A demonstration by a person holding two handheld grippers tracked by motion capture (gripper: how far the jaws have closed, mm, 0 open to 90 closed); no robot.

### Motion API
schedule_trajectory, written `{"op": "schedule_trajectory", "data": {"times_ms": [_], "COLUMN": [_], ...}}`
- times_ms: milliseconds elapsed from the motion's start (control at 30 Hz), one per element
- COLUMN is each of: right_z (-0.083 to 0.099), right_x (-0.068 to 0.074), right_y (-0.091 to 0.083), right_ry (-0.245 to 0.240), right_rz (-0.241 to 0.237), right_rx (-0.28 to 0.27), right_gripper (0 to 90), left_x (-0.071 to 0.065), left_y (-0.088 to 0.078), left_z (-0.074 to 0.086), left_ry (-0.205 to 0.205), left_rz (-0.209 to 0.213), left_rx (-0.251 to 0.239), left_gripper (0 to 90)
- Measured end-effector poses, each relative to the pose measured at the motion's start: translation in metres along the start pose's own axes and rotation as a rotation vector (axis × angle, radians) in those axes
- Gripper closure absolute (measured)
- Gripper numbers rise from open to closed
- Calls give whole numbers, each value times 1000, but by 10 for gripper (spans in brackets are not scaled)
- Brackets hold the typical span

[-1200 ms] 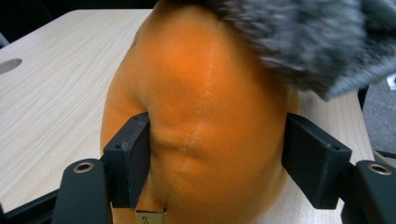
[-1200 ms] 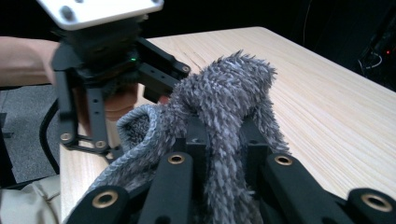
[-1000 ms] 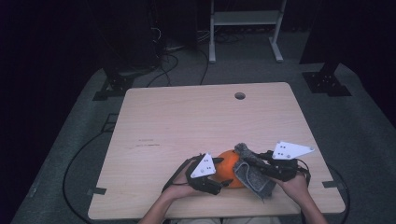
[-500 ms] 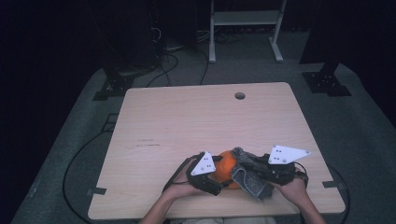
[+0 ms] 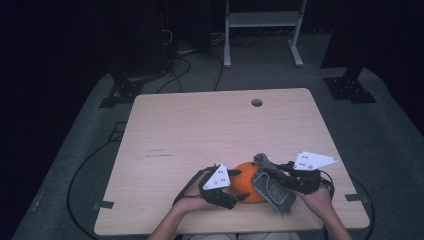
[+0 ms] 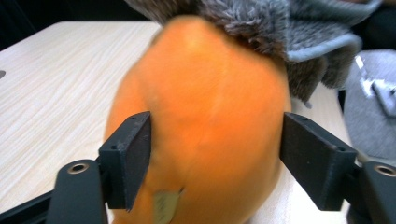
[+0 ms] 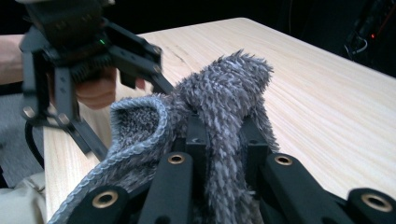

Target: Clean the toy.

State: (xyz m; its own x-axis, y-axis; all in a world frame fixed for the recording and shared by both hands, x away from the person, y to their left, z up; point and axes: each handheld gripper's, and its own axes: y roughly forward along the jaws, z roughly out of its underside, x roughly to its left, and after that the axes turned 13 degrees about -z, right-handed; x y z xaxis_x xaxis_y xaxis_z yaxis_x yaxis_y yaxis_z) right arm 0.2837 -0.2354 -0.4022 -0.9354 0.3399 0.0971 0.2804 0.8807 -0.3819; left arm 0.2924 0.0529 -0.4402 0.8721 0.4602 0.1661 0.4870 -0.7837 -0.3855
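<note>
Wiping looks to be the work in hand: the orange fruit [image 5: 248, 181] sits near the counter's front edge, right of its middle, with the grey fuzzy cloth [image 5: 272, 187] draped against its right side. Since a second ago both hands have barely shifted, but the left gripper [image 6: 215, 154] has just been closing its jaws, which now bracket the fruit, seemingly touching its sides. The right gripper [image 7: 223, 140] has its jaws clenched on the cloth.
</note>
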Motion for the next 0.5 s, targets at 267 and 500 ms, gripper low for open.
{"op": "schedule_trajectory", "data": {"times_ms": [267, 500], "right_z": [-2, -20], "right_x": [0, 20], "right_y": [1, 11], "right_ry": [-13, -87], "right_rz": [-3, -13], "right_rx": [5, -53], "right_gripper": [775, 776], "left_x": [-4, -8], "left_y": [10, -11], "left_z": [1, -20], "left_ry": [17, 168], "left_rz": [-70, -256], "left_rx": [58, 35], "left_gripper": [253, 356]}}
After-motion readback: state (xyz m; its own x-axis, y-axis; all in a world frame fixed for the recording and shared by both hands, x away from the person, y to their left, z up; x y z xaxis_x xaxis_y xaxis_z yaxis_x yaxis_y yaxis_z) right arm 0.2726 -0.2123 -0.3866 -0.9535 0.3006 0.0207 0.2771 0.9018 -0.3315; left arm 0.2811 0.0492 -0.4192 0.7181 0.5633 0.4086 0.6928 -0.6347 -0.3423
